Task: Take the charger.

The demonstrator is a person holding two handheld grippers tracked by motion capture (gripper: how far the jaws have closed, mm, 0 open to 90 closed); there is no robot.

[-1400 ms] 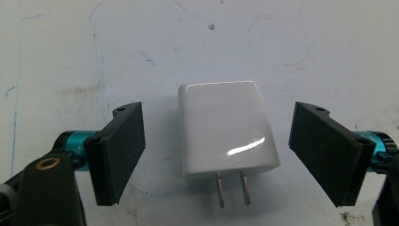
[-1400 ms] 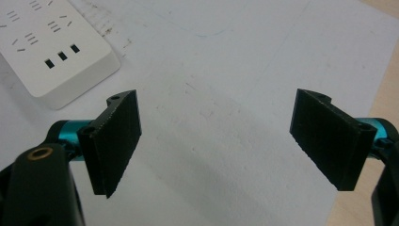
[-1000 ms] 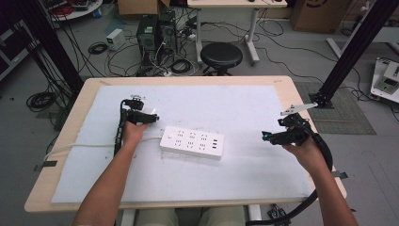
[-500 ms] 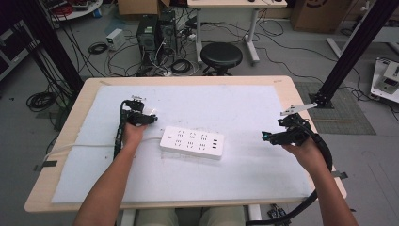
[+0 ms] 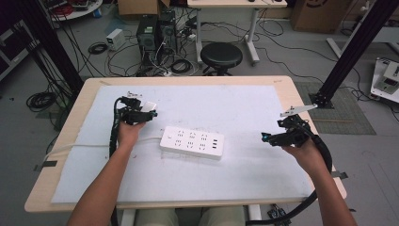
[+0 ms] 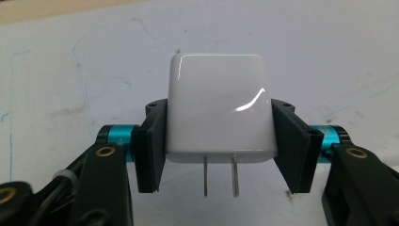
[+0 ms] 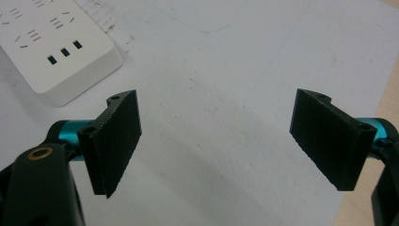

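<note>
Power strip (image 5: 191, 142) (mid-mat) interrupts otherwise open mat (image 5: 263, 108).

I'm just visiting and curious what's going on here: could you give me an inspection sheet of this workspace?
Surface: wooden table covered by a white mat, faintly scuffed and marked.
Job's things: white charger, two prongs showing; white power strip flat mid-mat, nothing plugged in.
Clutter: nothing seen on the mat.
Grippers: left gripper clamps the charger by its sides, clear of the mat; right gripper open, nothing between its jaws, near the strip's end.
Cables: strip's white cord runs off the left edge; a black cable trails from each gripper.
Surroundings: black stool, computer towers, tangled floor wiring, black frame posts.
</note>
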